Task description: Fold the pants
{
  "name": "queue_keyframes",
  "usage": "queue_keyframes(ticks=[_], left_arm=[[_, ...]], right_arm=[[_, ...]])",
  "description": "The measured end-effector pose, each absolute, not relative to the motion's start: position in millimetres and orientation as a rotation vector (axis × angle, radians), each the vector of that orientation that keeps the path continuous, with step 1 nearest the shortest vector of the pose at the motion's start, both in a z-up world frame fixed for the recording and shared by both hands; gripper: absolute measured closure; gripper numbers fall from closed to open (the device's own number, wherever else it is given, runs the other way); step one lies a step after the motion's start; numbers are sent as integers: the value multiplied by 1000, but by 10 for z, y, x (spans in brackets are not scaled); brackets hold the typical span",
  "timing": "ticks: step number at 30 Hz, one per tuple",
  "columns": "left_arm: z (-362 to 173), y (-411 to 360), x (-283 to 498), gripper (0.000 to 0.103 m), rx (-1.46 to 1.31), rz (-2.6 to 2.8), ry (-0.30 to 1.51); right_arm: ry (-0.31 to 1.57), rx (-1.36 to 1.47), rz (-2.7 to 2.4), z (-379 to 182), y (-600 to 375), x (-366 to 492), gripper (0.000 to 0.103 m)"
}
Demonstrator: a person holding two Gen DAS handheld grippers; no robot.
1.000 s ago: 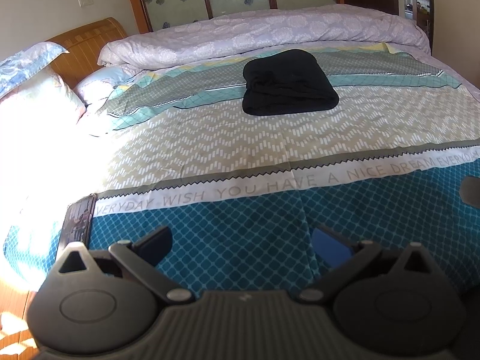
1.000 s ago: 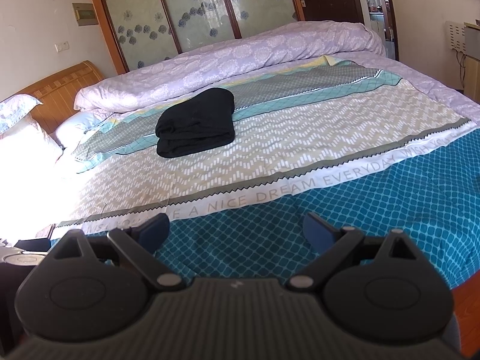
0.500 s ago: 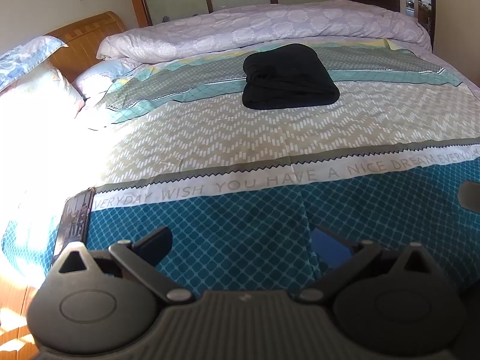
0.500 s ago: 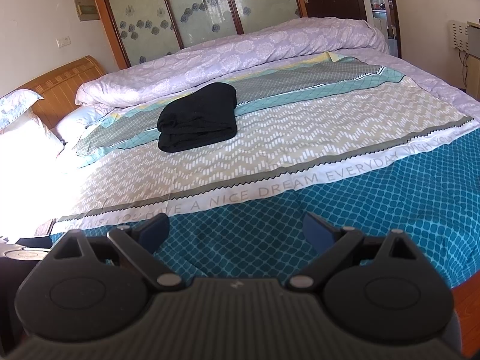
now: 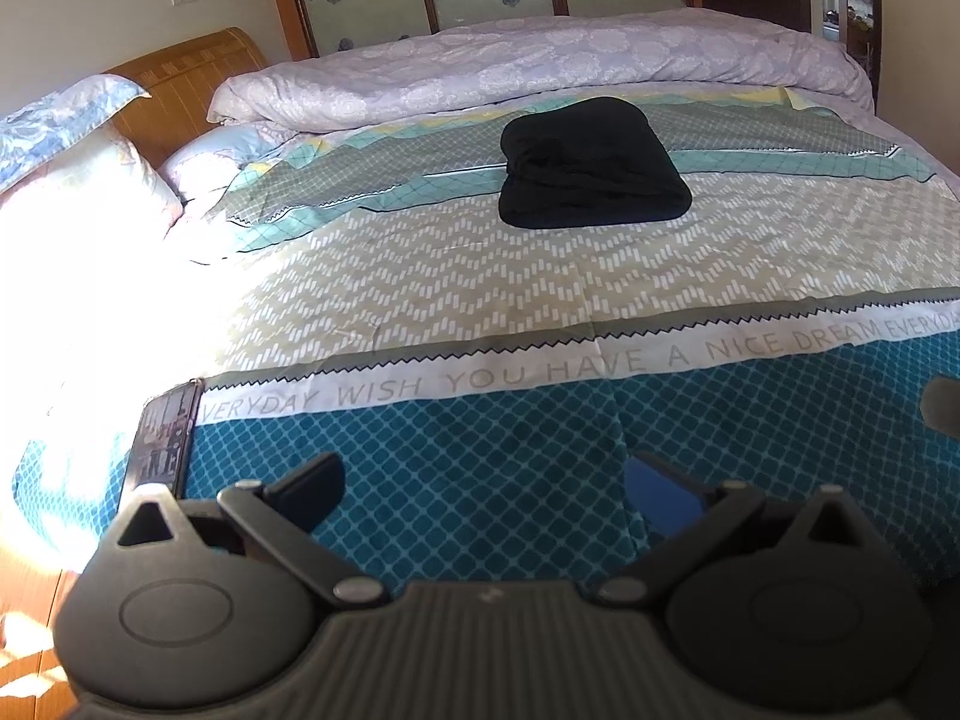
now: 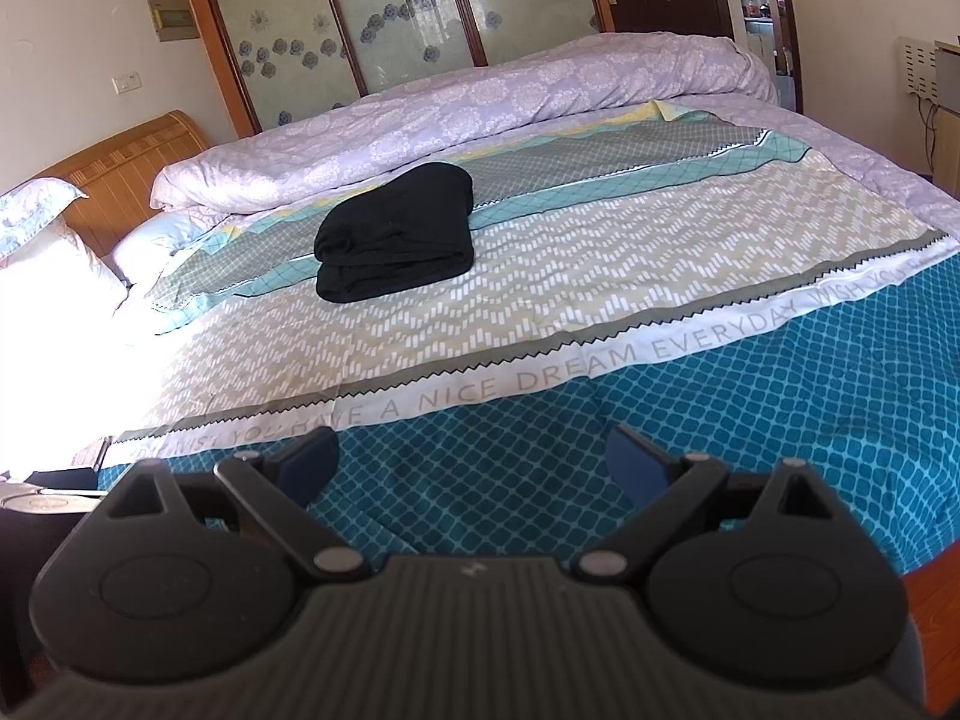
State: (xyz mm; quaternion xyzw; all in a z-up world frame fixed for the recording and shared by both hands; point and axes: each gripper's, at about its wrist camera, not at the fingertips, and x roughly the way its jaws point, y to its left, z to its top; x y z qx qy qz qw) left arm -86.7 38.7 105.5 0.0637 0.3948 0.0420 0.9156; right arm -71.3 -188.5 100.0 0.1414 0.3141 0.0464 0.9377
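Left wrist view. The left tongs are spread wide and empty, hanging over the teal diamond-print band at the foot of the bed. The black fabric pants, folded into a compact rectangular bundle, lie at about 12 o'clock from the tongs, well apart, on the grey and teal stripes just short of the rolled lilac floral quilt. Compared with a second ago the bundle sits slightly lower and larger in frame and more of the wall and headboard shows: the camera has tipped up a little, with small drift only. The bundle itself has not shifted on the bedspread. A dark flat phone-like slab rests at 10 o'clock near the bed's edge. A dark shape at 3 o'clock on the frame edge is probably the other gripper; cannot confirm.

Right wrist view. The right tongs are likewise released, nothing between the fingers, over the same teal band. The pants lie at roughly 11 o'clock, far off, layers stacked with the folded edges facing the camera. Over the last second the view has lifted slightly; the pants are unmoved.

Reading: both grippers stand back, untouched bundle looks tidy and squared. I judge the folding finished, or nearly so, and this a retreat rather than an approach.
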Motion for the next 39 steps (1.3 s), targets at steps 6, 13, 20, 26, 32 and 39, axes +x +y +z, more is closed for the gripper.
queue_keyframes(ticks=[6,13,20,26,32,39], left_arm=[[1047,392,-871,0,130,91,817],[997,378,-862,0,126,83,856],[1009,397,-850,0,116,95,864],[1002,393,-850,0,122,102,867],[998,391,-848,0,123,97,873],[1006,380,-850,0,109,79,885]], right_arm=[[641,288,95,999,-1887,-710,6],[642,289,95,1002,-1881,-713,6],[640,285,98,1004,-1878,-714,6],[639,283,103,1016,-1892,-702,6],[639,283,103,1015,-1890,-703,6],[640,287,102,1016,-1898,-704,6]])
